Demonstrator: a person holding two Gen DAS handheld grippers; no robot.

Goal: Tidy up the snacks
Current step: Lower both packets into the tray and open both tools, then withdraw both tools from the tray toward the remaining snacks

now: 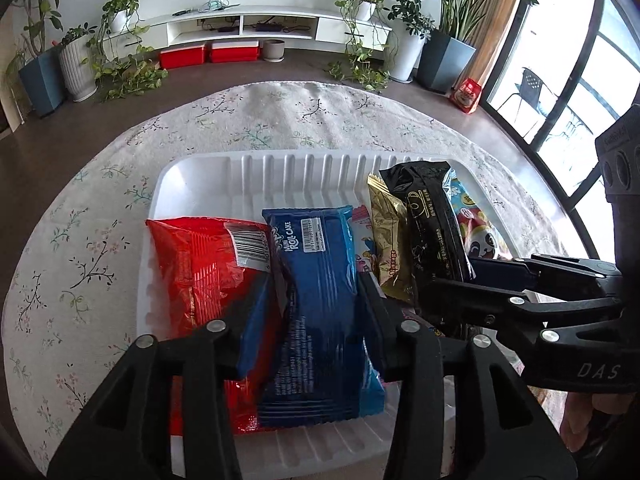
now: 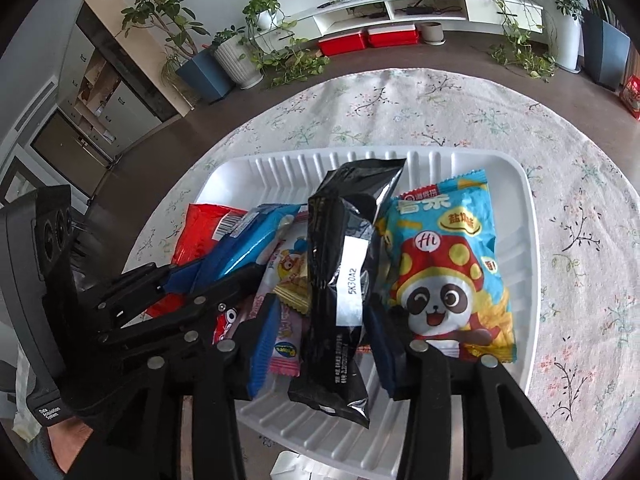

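White tray [image 1: 192,176] fills centre frame, packets lying in it. Blue roll-cake packet [image 1: 316,280], long axis up-frame, sits between left gripper [image 1: 312,308] jaws, parted. Black packet [image 2: 340,280] likewise inside right gripper [image 2: 324,344], jaws slack.

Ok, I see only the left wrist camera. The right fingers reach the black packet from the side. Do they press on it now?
Observer: No. In the right wrist view the black packet stands between the right fingers, and the pad on the picture's left stands clear of it.
Operator: What shows in that gap?
Observer: A pink packet lying in the white tray, partly under the black one.
Operator: Is there any mark on the black packet?
Observer: Yes, a white label reading 5K30A2.
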